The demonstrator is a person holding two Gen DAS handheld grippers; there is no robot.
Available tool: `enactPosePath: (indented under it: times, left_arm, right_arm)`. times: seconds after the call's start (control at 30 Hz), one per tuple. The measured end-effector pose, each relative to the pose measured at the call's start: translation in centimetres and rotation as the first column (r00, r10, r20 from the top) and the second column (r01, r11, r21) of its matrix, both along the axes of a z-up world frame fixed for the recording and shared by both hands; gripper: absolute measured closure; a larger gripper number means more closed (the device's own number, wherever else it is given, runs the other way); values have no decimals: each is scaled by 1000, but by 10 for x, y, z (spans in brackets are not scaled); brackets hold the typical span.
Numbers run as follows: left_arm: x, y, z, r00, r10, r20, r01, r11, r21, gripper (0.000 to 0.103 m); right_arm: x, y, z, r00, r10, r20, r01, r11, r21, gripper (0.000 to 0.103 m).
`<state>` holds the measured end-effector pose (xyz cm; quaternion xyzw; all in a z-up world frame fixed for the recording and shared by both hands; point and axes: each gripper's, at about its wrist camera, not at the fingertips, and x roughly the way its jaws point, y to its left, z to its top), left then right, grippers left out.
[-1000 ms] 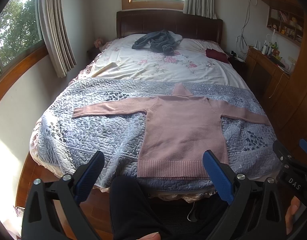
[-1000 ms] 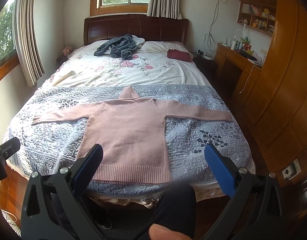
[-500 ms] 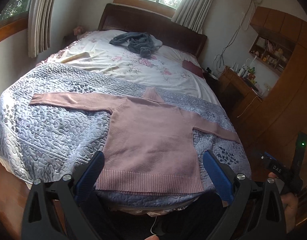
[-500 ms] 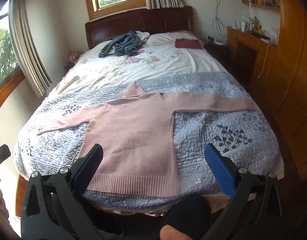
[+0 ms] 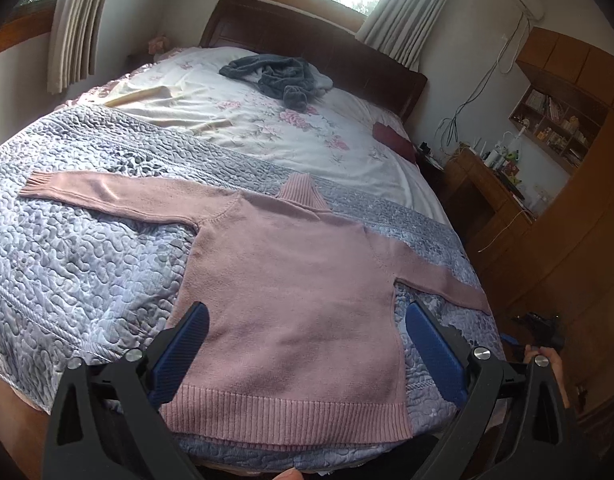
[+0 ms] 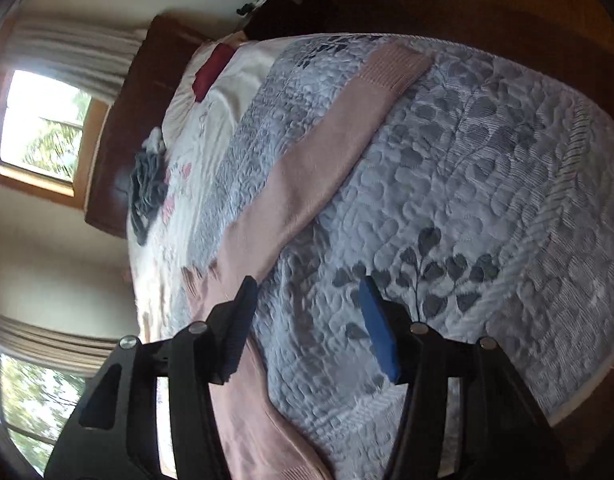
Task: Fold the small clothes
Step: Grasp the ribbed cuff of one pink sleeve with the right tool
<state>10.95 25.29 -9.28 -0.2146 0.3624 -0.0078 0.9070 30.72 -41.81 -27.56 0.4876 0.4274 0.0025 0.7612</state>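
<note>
A pink turtleneck sweater lies flat, sleeves spread, on the grey quilted bedspread. The left claw hovers above its hem, spread wide and empty. The right claw, also parted and empty, seems tilted sideways near the right sleeve.

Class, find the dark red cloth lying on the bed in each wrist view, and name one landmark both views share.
Left wrist view: the dark red cloth lies right of centre, upper half, near the headboard.
Right wrist view: the picture is rolled sideways; it sits upper left, beside the headboard.
Shared landmark: the grey garment heaped on the floral sheet.
</note>
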Motion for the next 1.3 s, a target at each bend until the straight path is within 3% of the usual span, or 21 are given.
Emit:
enactPosePath:
  times: [0.13,0.23,0.5,0.73,0.8,0.83,0.87,0.9,1.03,1.13,1.3]
  left_arm:
    - [28,-14,-24,998,-33,-56,33,999,-16,4]
    - [44,-22,-41,995,-54,-81,51,998,-34,4]
    - [76,-28,-74,987,-79,-137,63,992,-112,4]
    - [87,-19,-91,985,-53,-166,24,985,-172,4]
    - [89,-14,-95,981,-43,-187,8,982,-188,4]
    - [89,-10,-98,980,-36,-198,-4,980,-200,4]
    - [89,-7,-100,977,-27,-210,-19,977,-211,4]
    - [89,-2,-102,974,-18,-224,-32,975,-220,4]
    - [90,9,-106,968,-14,-252,-43,975,-219,4]
    - [93,12,-101,971,-16,-238,-30,982,-187,4]
    - [98,19,-93,980,-43,-193,1,978,-210,4]
  right_arm:
    - [36,-69,-46,975,-223,-2,220,963,154,49]
    - [61,-104,-72,949,-316,0,307,920,246,51]
    - [123,-134,-111,927,-368,-70,374,905,201,57]
    - [145,-135,-120,925,-376,-52,379,909,175,61]
    - [147,-134,-118,927,-371,-49,374,913,164,68]
    - [149,-133,-117,929,-366,-48,369,916,157,73]
    - [149,-133,-115,932,-359,-46,362,921,148,86]
    - [151,-132,-110,935,-352,-38,354,926,133,93]
    - [157,-115,-77,949,-313,48,310,949,60,94]
    - [167,-89,-38,963,-245,114,248,969,-13,95]
    - [179,-28,27,968,-113,224,137,986,-96,95]
